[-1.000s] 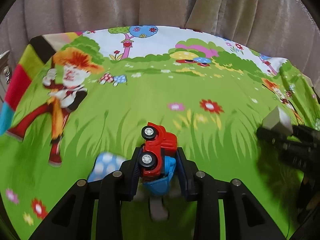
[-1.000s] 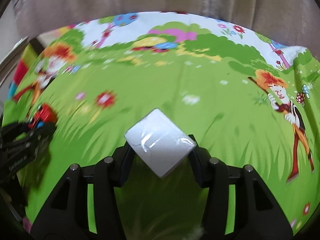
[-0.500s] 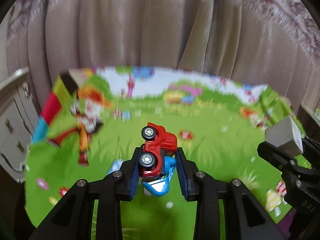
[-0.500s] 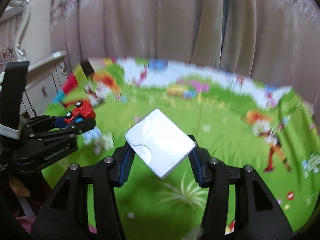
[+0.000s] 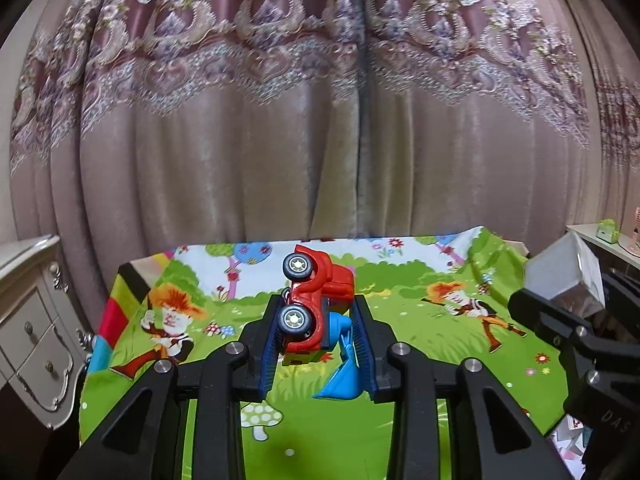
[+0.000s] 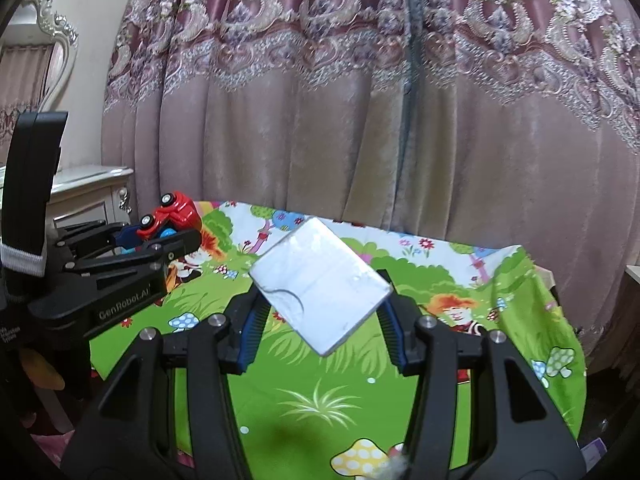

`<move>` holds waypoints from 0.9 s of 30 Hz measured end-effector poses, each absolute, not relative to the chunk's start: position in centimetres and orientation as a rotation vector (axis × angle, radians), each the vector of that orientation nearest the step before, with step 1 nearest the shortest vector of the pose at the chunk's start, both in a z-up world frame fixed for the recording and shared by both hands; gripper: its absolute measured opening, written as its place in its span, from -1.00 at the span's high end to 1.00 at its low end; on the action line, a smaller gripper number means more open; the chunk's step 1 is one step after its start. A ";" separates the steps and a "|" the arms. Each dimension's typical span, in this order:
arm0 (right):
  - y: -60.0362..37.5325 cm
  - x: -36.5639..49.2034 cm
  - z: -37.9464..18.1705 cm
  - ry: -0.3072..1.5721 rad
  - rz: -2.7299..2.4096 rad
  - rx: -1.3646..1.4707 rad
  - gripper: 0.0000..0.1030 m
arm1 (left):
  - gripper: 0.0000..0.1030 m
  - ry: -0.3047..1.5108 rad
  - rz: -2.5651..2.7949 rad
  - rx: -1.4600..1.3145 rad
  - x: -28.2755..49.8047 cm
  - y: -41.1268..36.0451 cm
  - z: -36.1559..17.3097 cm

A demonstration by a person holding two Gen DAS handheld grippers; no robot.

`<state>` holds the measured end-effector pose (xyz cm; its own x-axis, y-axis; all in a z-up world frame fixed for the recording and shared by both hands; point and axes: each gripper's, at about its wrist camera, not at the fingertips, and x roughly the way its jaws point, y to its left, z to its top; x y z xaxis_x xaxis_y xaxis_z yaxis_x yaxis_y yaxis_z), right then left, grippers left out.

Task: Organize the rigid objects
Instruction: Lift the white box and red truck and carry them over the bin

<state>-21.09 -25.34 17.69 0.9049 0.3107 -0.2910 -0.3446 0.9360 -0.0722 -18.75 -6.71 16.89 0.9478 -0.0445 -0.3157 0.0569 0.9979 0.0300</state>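
Toy truck point(image 5: 310, 304) and white box point(image 6: 320, 285) are both held up off the cartoon-printed cloth point(image 5: 408, 296) that covers the table, one in each claw. Behind everything hangs the pink curtain point(image 5: 280, 140), its upper part heavy with a lacy floral band, its lower part plain and pleated down to the far edge of the cloth. At the left stands a white cabinet point(image 5: 28, 320) with silver trim and small knobs, just beside the cloth's striped border. The cloth itself is bright green, printed with orange-haired figures, spotted mushrooms, trees and flowers.

The right claw point(image 6: 322, 312) pinches the white box by two opposite corners, so the box sits tilted like a diamond between the blue pads, one pale flat face towards the camera. The left claw point(image 5: 316, 336) is pressed together on the toy truck, which lies on its side with two grey wheels facing left, its red cab pointing away and a blue part hanging down between the pads. In the left wrist view the right claw and its box show at the right edge; in the right wrist view the left claw and the truck show at the left.
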 end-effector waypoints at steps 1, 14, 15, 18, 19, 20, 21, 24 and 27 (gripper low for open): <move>-25.6 -21.4 17.8 0.274 0.334 -0.123 -0.06 | 0.33 0.318 -0.057 0.042 -18.9 -7.0 17.0; -30.3 -24.7 18.0 0.261 0.260 -0.100 -0.06 | 0.33 0.282 -0.148 0.111 -21.3 -11.5 18.1; -30.7 -24.9 18.0 0.262 0.253 -0.097 -0.06 | 0.33 0.283 -0.160 0.117 -21.4 -12.0 18.1; -32.2 -25.4 17.9 0.267 0.225 -0.086 -0.06 | 0.33 0.286 -0.191 0.134 -21.8 -13.3 18.1; -32.6 -25.5 17.8 0.269 0.219 -0.082 -0.06 | 0.33 0.284 -0.200 0.144 -21.9 -13.8 18.1; -33.2 -25.7 17.8 0.271 0.207 -0.074 -0.06 | 0.33 0.280 -0.213 0.156 -22.1 -14.5 18.2; -33.8 -25.9 17.7 0.272 0.198 -0.067 -0.06 | 0.33 0.278 -0.223 0.165 -22.2 -15.0 18.3; -35.4 -26.5 17.7 0.276 0.165 -0.051 -0.06 | 0.33 0.269 -0.252 0.191 -22.5 -16.6 18.4; -36.9 -27.1 17.6 0.277 0.135 -0.040 -0.06 | 0.33 0.271 -0.297 0.219 -22.8 -18.6 18.4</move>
